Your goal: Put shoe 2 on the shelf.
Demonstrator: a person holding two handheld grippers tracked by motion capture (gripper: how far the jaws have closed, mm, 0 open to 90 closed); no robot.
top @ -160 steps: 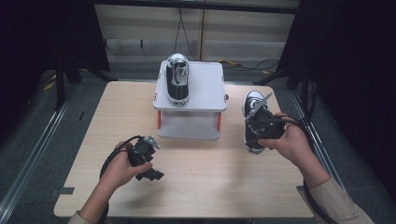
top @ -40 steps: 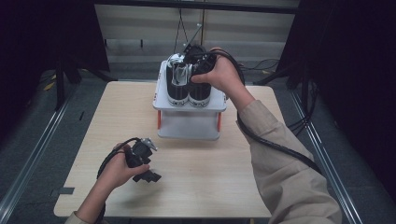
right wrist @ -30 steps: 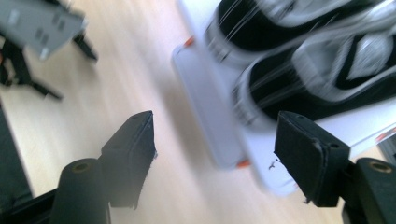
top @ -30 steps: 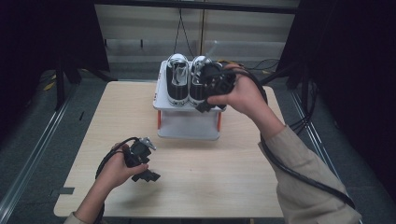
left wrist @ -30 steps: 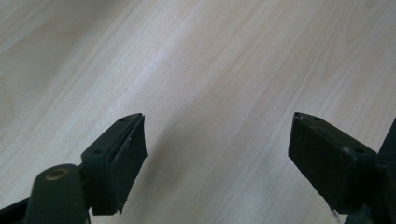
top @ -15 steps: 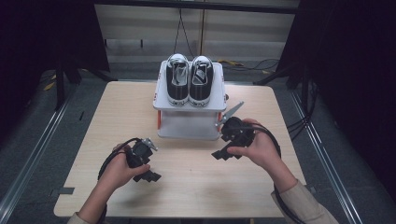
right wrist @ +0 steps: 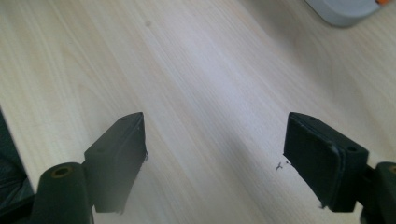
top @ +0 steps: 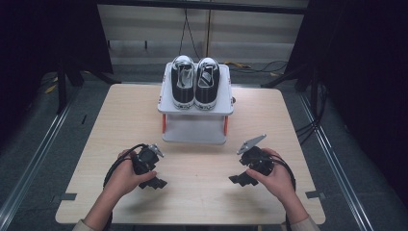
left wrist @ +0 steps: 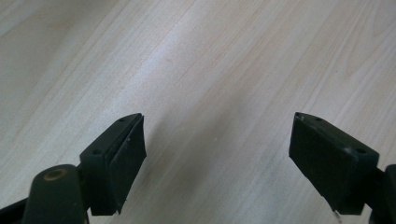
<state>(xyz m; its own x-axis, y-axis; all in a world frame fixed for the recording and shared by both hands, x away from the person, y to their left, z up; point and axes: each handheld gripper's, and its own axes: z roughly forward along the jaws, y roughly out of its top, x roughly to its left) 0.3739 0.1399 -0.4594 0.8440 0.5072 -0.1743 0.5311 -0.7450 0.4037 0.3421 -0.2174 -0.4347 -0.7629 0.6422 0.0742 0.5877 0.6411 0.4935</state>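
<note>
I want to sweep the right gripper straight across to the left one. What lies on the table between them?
Nothing: in the high view the stretch of table between the left gripper and the right gripper is bare wood.

Two black canvas sneakers with white rubber toe caps (top: 183, 82) (top: 207, 82) sit side by side on one small white two-tier rack with orange posts (top: 226, 103) at the far edge of one pale wooden counter (top: 288, 125). Two black hand-held tools (top: 155, 183) (top: 240, 179) rest near its front edge.

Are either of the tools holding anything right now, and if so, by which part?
Nothing is held. The left tool and the right tool both have their jaws wide apart over bare table. Both sneakers sit on the white stand.
</note>
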